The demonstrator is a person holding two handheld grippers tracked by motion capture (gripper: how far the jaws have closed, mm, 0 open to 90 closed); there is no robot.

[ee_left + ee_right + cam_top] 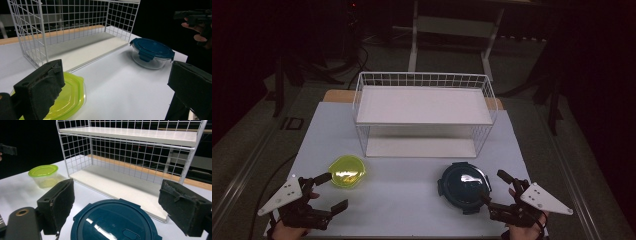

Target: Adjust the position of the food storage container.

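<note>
A small clear tub with a yellow-green lid (pixel 346 171) (pixel 67 98) (pixel 43 175) sits at the front left of the white table (pixel 407 200). A round glass container with a dark blue clip lid (pixel 465 186) (pixel 152 52) (pixel 115 222) sits at the front right. My left gripper (pixel 331 191) (pixel 112 90) is open just in front of and left of the yellow-green tub, nothing between its jaws. My right gripper (pixel 495 189) (pixel 116 202) is open right beside the blue-lidded container, its jaws spread around the container's near edge without touching it.
A white wire rack (pixel 424 112) (pixel 72 32) (pixel 140 157) with a lower and an upper shelf stands at the middle back of the table, both shelves bare. Dark floor, cables and stand legs (pixel 414 40) lie beyond the table's far edge.
</note>
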